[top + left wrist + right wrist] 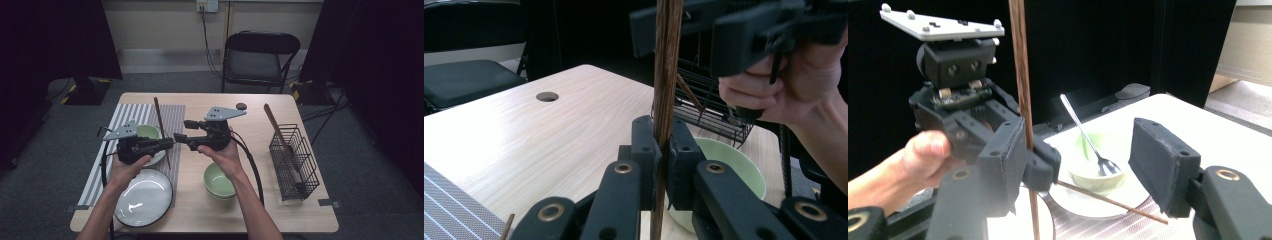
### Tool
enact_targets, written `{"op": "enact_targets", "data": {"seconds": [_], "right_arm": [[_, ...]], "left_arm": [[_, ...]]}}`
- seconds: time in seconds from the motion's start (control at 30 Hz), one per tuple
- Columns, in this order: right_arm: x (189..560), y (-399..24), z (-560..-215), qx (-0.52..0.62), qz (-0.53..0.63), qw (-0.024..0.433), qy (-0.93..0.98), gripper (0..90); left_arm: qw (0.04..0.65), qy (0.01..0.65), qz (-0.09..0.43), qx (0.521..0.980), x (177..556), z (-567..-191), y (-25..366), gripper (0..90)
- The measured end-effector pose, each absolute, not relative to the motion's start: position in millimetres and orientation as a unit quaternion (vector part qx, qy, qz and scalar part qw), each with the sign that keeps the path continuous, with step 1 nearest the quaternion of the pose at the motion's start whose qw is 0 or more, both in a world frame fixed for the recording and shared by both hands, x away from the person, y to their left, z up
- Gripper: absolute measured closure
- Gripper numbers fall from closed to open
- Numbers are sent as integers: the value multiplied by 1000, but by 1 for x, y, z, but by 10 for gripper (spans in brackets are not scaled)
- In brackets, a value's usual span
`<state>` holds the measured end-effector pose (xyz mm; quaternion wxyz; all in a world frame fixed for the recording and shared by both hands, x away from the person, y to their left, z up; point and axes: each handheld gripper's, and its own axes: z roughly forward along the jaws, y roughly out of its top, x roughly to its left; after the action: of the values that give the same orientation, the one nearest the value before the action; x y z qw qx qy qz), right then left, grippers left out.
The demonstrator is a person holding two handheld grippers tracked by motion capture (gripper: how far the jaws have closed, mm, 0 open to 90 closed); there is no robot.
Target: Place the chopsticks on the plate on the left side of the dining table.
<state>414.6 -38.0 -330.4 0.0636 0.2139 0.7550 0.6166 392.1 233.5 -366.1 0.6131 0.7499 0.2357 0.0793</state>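
The left hand-held gripper [663, 150] is clamped tight on a brown chopstick [666, 75], which stands upright between its pads. The right hand-held gripper [1078, 165] faces it with jaws apart, the chopstick just beside one pad and not pressed. The handover to the left looks done. Another chopstick [1108, 201] lies beyond, on a plate under the spoon's bowl [1093, 170]; setting down remains.

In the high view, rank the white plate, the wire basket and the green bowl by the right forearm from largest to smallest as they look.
1. White plate, widest across.
2. Wire basket, long but narrower; close to the plate in length, so that gap is slight.
3. Green bowl, clearly the smallest, partly covered by the forearm.
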Motion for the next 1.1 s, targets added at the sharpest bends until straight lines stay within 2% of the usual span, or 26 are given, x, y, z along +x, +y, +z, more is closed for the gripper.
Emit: {"op": "enact_targets", "data": {"seconds": [0.8,1.1], "right_arm": [[407,-23,-374,216,572,31,791,429],[403,-9,-386,204,567,12,798,494]], "left_arm": [[627,241,95,735,389,-356,250,848],[626,239,95,736,388,-355,248,849]]}}
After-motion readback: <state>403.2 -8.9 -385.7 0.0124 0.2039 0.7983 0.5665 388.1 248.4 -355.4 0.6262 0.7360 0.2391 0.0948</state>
